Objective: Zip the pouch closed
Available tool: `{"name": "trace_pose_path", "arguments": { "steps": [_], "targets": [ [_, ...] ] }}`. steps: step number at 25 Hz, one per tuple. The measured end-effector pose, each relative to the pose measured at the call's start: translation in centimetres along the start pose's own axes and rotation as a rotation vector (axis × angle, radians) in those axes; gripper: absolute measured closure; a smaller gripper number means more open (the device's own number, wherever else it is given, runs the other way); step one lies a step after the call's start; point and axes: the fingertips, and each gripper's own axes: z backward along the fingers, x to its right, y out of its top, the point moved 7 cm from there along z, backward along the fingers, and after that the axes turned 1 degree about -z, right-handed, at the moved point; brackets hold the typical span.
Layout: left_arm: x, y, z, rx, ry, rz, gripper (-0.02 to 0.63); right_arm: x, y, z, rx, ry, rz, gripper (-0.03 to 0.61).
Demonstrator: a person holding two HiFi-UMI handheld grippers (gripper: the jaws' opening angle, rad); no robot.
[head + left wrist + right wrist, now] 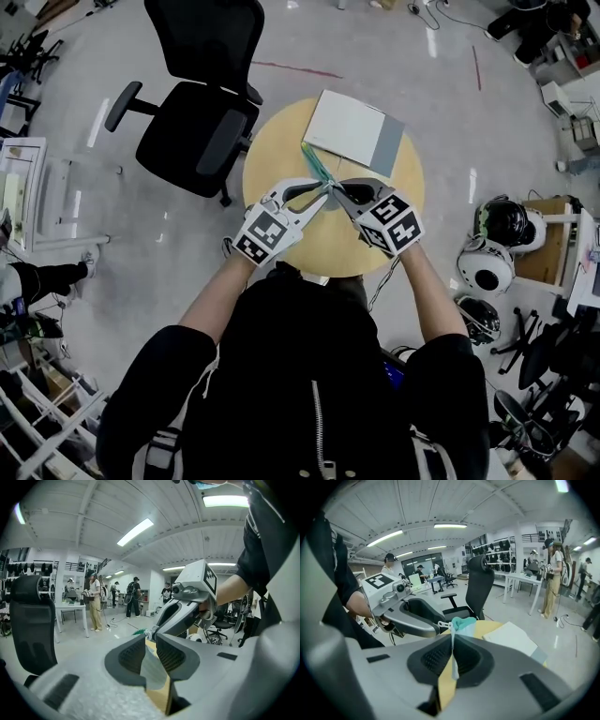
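The pouch, a thin teal and pale item, is held raised above the round yellow table, between the two grippers, which meet tip to tip over the middle of the tabletop. The left gripper is closed down narrow, with pale pouch material lying between its pads. The right gripper is pinched almost fully together on a thin edge of the same pouch. A small white piece is seen at the tip of the left gripper in the right gripper view (probably the zip pull, though this cannot be confirmed at this size). The step in hand is judged to be the set-up for the zip stroke: one end is anchored while the slider is taken up. How much of the zip is already closed cannot be read. For the next move, the pouch edge is to be kept taut, and the pull is to be drawn steadily along the zip line, away from the anchoring grip, without twisting. A white and grey notebook lies on the far side of the table, clear of the work. A black office chair stands beyond the table's left edge, and helmets rest at the right. Nothing is seen obstructing the stroke.
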Motion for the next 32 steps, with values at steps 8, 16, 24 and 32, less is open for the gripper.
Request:
{"name": "trace_pose_path", "arguments": {
  "steps": [8,16,24,32],
  "targets": [
    [0.2,0.1,0.0,-0.006,-0.008,0.006,0.608,-0.8,-0.2,0.1,0.001,0.021,-0.011,0.566],
    [-0.3,-0.3,0.4,-0.019,-0.026,0.040,0.611,-1.2,-0.5,0.0,0.004,0.039,0.004,0.566],
    [-0.3,-0.6,0.8,-0.038,-0.032,0.059,0.609,-2.0,-0.8,0.2,0.005,0.039,0.007,0.566],
    [-0.7,-1.4,1.2,-0.048,-0.018,0.093,0.607,-2.6,-1.5,0.4,0.003,0.033,0.004,0.568]
  ]
}}
